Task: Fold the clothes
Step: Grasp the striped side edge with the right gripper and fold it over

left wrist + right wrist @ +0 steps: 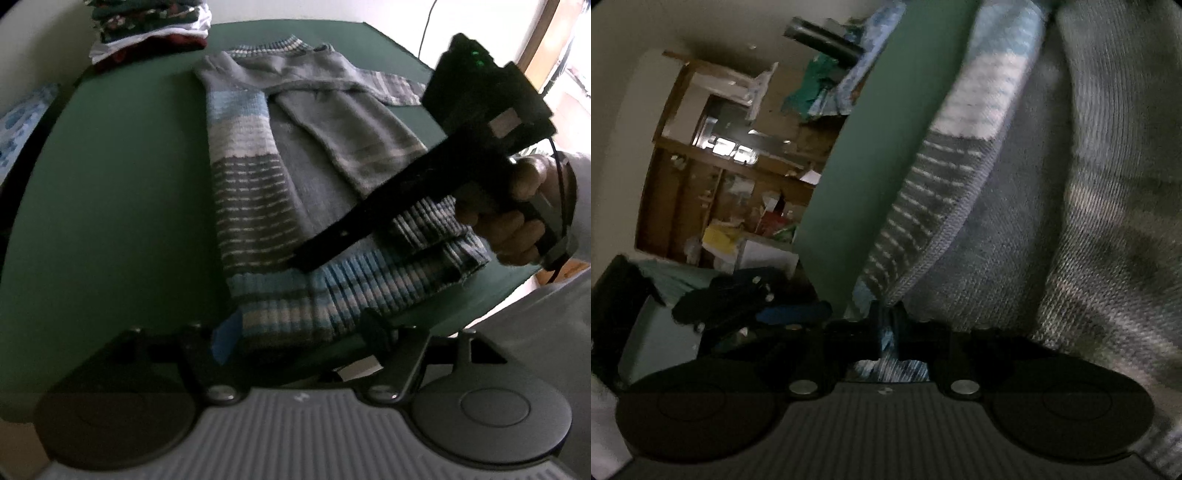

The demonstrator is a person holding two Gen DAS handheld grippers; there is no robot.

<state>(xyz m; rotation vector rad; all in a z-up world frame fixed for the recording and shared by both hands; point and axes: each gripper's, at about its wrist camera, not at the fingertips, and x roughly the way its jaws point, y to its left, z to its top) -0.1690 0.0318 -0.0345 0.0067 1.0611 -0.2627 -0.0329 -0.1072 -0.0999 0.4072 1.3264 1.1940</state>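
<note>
A grey knitted sweater [291, 173] with blue and white stripes lies on the green table [110, 192], sleeves folded over its body. Its ribbed hem [332, 291] is at the near edge. My left gripper [295, 332] has its fingers either side of the hem at the bottom left corner, apparently shut on it. My right gripper [314, 254] reaches in from the right and its tips pinch the hem. In the right wrist view the right gripper [886, 332] is shut on the striped hem, and the sweater [1071, 221] fills the frame.
A stack of folded clothes [147, 33] sits at the table's far left corner. A patterned blue cloth [22, 122] lies beyond the left edge. A cluttered wooden shelf [720, 166] stands past the table in the right wrist view.
</note>
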